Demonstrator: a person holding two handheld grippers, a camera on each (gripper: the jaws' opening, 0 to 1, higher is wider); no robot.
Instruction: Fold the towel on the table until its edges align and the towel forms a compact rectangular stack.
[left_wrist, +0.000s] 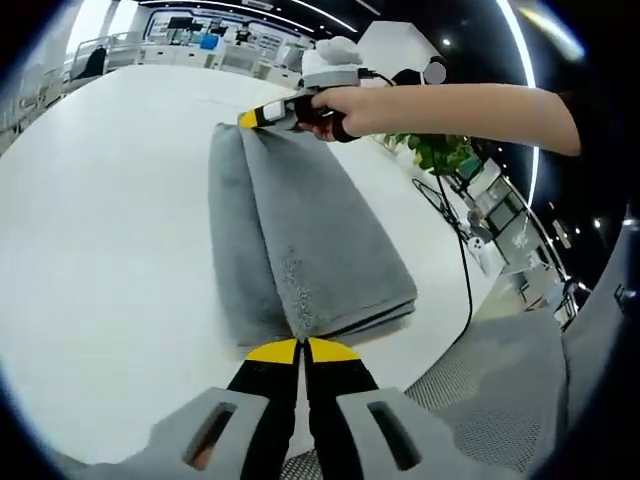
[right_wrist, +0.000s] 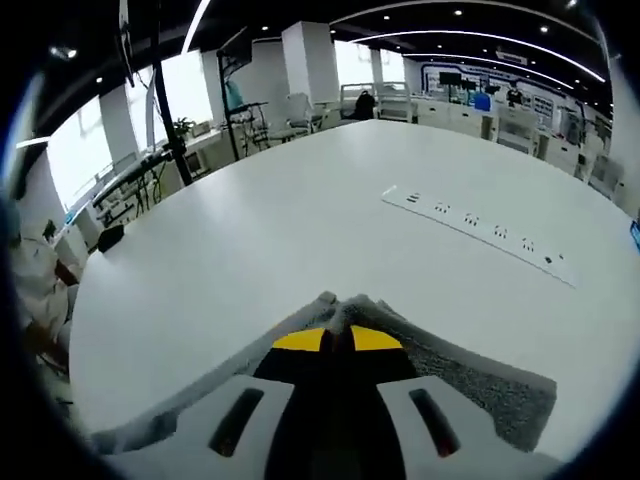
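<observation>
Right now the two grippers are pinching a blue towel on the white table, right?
Not quite: the towel is grey, not blue, as the left gripper view shows. The left gripper and right gripper do pinch it at opposite ends on the white table.

White power strip (right_wrist: 478, 226) lies flat — potted plant (left_wrist: 437, 151) beyond table edge.

Each claw (left_wrist: 301, 351) has black jaws with yellow tips on a grey slotted body; the forearm (left_wrist: 470, 110) is unsleeved.
</observation>
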